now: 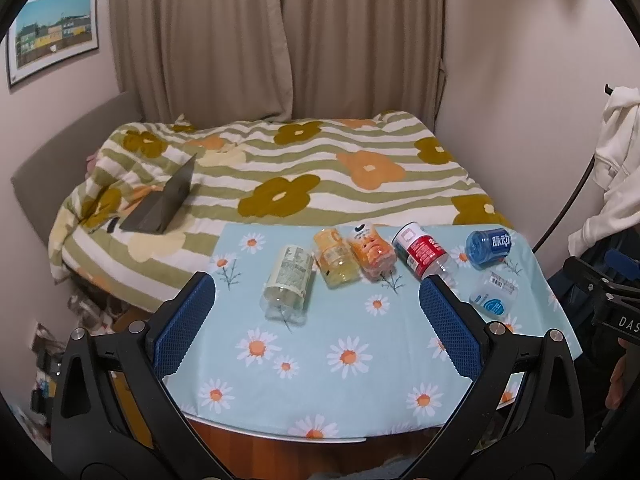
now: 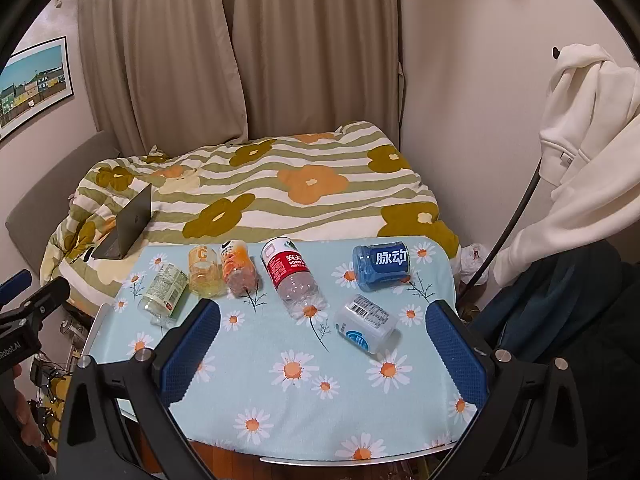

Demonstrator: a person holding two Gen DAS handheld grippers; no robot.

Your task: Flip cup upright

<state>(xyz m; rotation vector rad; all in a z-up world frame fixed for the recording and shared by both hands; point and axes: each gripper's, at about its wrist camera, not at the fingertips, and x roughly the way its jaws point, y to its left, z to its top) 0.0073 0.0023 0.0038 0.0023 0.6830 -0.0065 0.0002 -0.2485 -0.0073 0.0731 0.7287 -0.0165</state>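
Several cut-bottle cups lie on their sides on the daisy-print tablecloth (image 1: 344, 380). From left: a green-label cup (image 1: 289, 280) (image 2: 165, 289), a yellow cup (image 1: 335, 261) (image 2: 205, 270), an orange cup (image 1: 373, 253) (image 2: 238, 266), a red-label cup (image 1: 420, 251) (image 2: 292, 275), a blue cup (image 1: 489, 249) (image 2: 381, 266), and a clear white-label cup (image 1: 495, 295) (image 2: 367, 323). My left gripper (image 1: 316, 292) is open and empty, above the near table. My right gripper (image 2: 323, 320) is open and empty, short of the cups.
The tablecloth (image 2: 320, 400) covers a small table against a bed with a flowered striped quilt (image 1: 304, 168). An open laptop (image 1: 160, 204) sits on the bed. A white hoodie (image 2: 576, 128) hangs at the right. Curtains hang behind.
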